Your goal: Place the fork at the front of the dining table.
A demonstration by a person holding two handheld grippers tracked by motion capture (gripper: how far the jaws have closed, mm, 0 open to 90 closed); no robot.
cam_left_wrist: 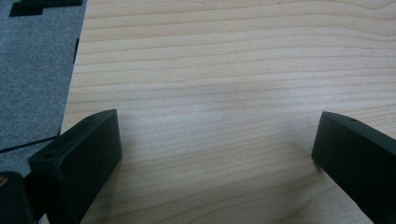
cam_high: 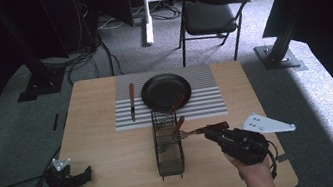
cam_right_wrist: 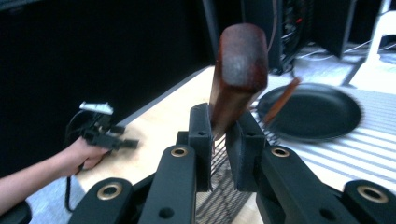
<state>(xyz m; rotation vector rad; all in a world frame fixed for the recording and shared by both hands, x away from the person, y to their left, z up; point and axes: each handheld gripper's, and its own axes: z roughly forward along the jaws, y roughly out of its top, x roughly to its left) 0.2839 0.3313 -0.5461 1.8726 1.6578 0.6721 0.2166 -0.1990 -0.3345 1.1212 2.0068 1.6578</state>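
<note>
A black wire cutlery basket (cam_high: 168, 149) stands in the middle of the wooden table (cam_high: 113, 152). My right gripper (cam_high: 210, 133) (cam_right_wrist: 219, 126) is shut on the dark wooden handle (cam_high: 214, 127) (cam_right_wrist: 238, 70) of a fork. The fork's metal end (cam_high: 190, 133) reaches into the basket's right side. Two more wooden-handled utensils (cam_high: 176, 105) lean out of the basket's far end. Near the table's front left corner my left gripper (cam_high: 74, 176) (cam_left_wrist: 215, 154) is open over bare wood, holding nothing.
A striped mat (cam_high: 206, 100) lies beyond the basket. A black plate (cam_high: 164, 90) (cam_right_wrist: 317, 109) sits on it, with a wooden-handled knife (cam_high: 132, 101) to its left. A black chair (cam_high: 212, 10) stands past the far edge. The right gripper view shows a hand (cam_right_wrist: 79, 154) holding the left gripper.
</note>
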